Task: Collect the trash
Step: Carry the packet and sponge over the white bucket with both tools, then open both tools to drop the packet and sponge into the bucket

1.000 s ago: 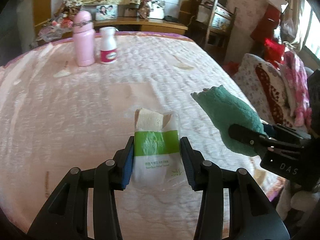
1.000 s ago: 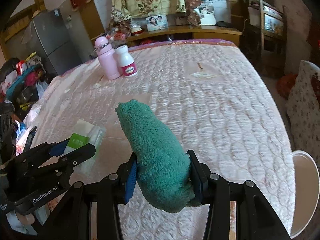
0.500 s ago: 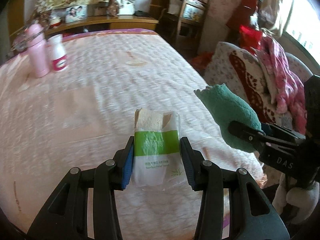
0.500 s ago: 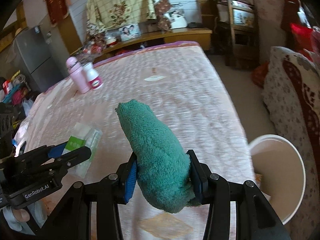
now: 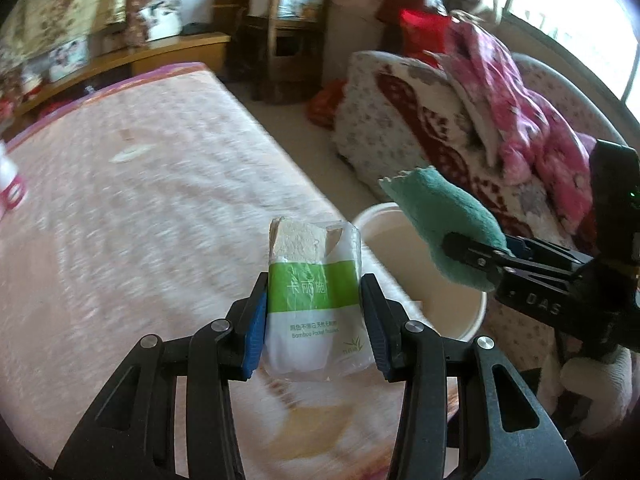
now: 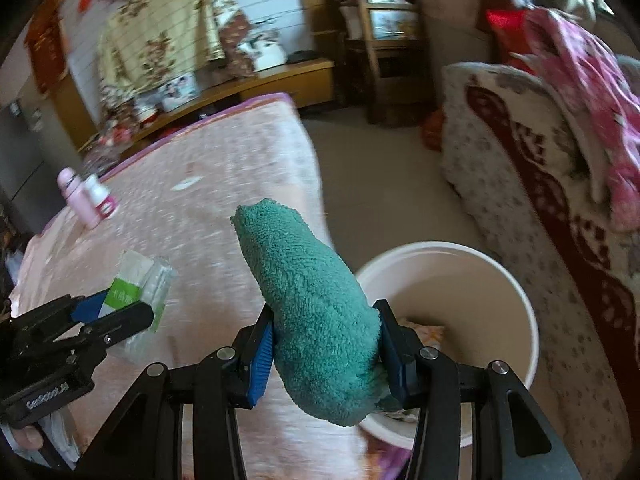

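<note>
My left gripper (image 5: pixel 314 316) is shut on a pack of tissues (image 5: pixel 312 292) with a green band, held over the right edge of the pink quilted bed (image 5: pixel 140 220). My right gripper (image 6: pixel 326 344) is shut on a rolled green towel (image 6: pixel 308 300), which hangs at the near-left rim of a white bucket (image 6: pixel 516 296) on the floor beside the bed. In the left wrist view the green towel (image 5: pixel 440 220) and the right gripper (image 5: pixel 476 258) sit over the bucket (image 5: pixel 476 316). The tissue pack (image 6: pixel 132 292) and left gripper (image 6: pixel 116 314) show at the left of the right wrist view.
A pink flask (image 6: pixel 78 200) and a white bottle (image 6: pixel 102 198) stand far back on the bed. A patterned armchair (image 6: pixel 540 208) piled with pink clothes stands right of the bucket. Something patterned lies in the bucket's bottom (image 6: pixel 424 330). A wooden cabinet (image 6: pixel 260 80) lines the far wall.
Both grippers swept to the right across the bed with their loads. The bucket and armchair came into view; the flask and bottle slid off to the left.
</note>
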Motion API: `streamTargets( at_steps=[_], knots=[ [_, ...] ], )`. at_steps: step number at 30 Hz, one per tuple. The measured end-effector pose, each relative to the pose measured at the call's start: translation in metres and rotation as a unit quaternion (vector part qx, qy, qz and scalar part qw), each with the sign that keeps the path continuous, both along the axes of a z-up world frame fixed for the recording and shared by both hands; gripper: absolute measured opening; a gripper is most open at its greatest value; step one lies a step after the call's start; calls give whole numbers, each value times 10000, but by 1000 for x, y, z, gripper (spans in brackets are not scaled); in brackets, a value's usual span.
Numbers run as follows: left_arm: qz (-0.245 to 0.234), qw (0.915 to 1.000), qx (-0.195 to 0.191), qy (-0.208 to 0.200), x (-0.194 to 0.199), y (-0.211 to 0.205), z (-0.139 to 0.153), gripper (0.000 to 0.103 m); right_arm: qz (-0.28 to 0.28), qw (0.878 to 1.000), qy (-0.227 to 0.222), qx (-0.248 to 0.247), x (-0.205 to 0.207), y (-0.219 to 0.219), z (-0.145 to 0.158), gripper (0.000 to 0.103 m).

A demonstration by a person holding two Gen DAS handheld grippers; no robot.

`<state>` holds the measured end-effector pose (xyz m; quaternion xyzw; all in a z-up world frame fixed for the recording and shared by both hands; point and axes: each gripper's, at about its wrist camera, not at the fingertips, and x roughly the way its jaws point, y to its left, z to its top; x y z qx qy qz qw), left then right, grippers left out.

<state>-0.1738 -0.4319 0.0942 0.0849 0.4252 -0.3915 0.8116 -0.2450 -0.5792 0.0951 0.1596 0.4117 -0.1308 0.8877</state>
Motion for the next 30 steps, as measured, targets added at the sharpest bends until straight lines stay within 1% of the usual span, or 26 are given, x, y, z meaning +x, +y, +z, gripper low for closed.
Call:
streamTargets(
  at_steps=[8, 15, 20, 30],
  knots=[
    [-452, 9990, 16, -4, -15, -65, -1, 42, -622, 9975, 26, 344, -26, -57, -23, 45],
    [-625, 9980, 77, 80, -20, -99, -13, 42, -919, 9939, 75, 609, -35, -80, -46, 45],
    [-648, 9977, 135, 110, -19, -115, -21, 42, -1008, 9921, 99, 746, -39, -90, -55, 45],
    [-627, 9978, 191, 84, -17, -128, -31, 44, -1121, 9897, 93, 883, -41, -100, -60, 46]
  ],
)
